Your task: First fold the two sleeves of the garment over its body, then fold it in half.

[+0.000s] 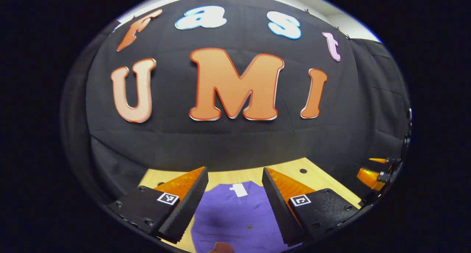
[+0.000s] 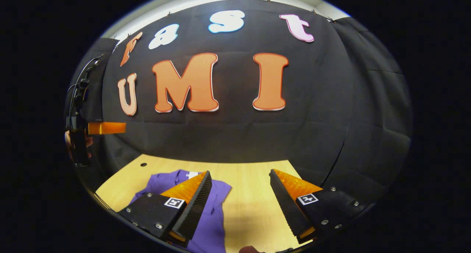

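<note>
Two grippers, both spread wide, holding nothing: left gripper [image 1: 234,205] above the purple garment [image 1: 235,216], which lies flat on the wooden table [image 1: 294,170]; right gripper [image 2: 241,205] beside its edge.

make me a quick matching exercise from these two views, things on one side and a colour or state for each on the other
Things:
1. garment
2. table
3. left tool
4. garment's neck label

Colour or state:
A. light wood
B. white
C. purple
D. open, above the garment

Pairs: 1-C, 2-A, 3-D, 4-B
</note>
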Demonstrator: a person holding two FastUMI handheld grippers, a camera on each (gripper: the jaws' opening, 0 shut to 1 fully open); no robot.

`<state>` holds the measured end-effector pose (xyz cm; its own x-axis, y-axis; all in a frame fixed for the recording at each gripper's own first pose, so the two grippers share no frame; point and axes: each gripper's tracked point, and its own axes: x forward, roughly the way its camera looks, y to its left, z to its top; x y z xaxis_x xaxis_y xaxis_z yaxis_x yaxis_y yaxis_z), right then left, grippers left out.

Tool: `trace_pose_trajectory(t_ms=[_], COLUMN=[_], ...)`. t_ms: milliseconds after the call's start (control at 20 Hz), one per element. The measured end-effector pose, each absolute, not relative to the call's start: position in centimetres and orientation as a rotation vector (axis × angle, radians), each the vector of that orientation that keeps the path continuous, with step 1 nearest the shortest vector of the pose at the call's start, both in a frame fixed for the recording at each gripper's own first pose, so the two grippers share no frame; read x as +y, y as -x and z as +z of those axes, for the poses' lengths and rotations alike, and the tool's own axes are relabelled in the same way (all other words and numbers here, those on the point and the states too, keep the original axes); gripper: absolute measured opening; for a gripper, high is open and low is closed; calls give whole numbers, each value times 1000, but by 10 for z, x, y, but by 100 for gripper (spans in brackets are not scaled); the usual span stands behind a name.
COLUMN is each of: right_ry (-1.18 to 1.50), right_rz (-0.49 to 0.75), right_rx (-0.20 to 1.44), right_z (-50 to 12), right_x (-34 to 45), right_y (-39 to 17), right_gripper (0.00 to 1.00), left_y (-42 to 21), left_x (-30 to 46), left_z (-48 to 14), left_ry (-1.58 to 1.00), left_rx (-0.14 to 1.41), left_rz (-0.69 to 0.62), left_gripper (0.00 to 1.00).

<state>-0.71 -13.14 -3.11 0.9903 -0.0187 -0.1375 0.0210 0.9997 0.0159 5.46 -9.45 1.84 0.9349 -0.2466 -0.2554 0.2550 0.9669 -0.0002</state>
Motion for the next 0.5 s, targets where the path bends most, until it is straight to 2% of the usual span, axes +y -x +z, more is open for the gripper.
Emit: trace_pose_trajectory(t_ms=[250, 450, 500], right_ry=[12, -9, -11], right_rz=[-26, -23, -22], right_rx=[64, 59, 67], right_z=[-9, -15, -21], right_x=[-86, -57, -49], right_y=[21, 40, 47], right_gripper=[95, 95, 95], left_y=[0, 43, 51], left_x=[-17, 17, 22], left_z=[42, 52, 48], left_ry=[-44, -61, -77], left_rx=[75, -41, -49], left_rz=[-128, -102, -102], left_gripper=[94, 93, 89])
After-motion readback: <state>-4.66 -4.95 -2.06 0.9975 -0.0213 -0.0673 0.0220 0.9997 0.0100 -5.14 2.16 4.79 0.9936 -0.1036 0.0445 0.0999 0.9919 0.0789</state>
